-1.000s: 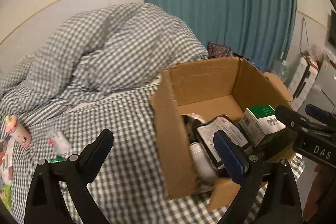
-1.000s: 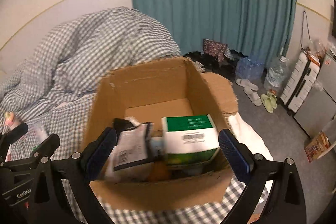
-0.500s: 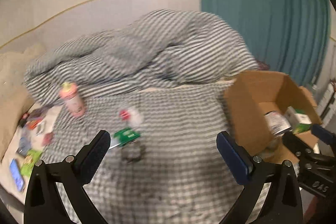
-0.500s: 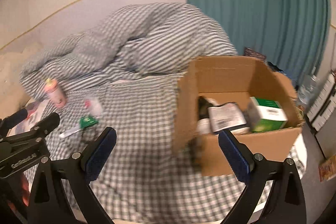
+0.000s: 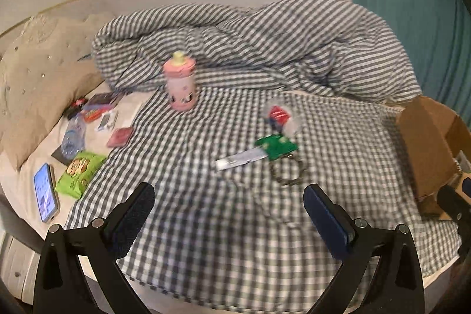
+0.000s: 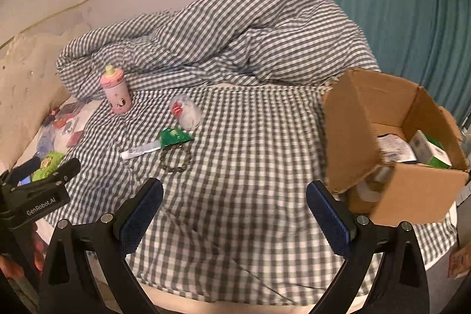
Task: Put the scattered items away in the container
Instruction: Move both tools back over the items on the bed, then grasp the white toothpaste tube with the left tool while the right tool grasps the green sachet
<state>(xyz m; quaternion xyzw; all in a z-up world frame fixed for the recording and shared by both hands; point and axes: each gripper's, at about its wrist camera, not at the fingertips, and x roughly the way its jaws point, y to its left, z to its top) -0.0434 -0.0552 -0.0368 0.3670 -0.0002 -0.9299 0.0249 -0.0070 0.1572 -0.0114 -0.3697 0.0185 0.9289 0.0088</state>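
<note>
Both your claws gape wide with nothing held: the left claw (image 5: 229, 214) and the right claw (image 6: 234, 209) hang over the checked bed (image 6: 250, 167). The cardboard box (image 6: 412, 196) sits at right; the green packet (image 6: 173, 137), tube (image 6: 141, 150) and bracelet (image 6: 176, 161) lie scattered at far left.

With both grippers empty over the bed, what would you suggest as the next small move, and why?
Probably lower the open left gripper toward the bead bracelet: it lies nearest ahead on the checked sheet, beside the green packet and tube, all outside the cardboard box.
</note>
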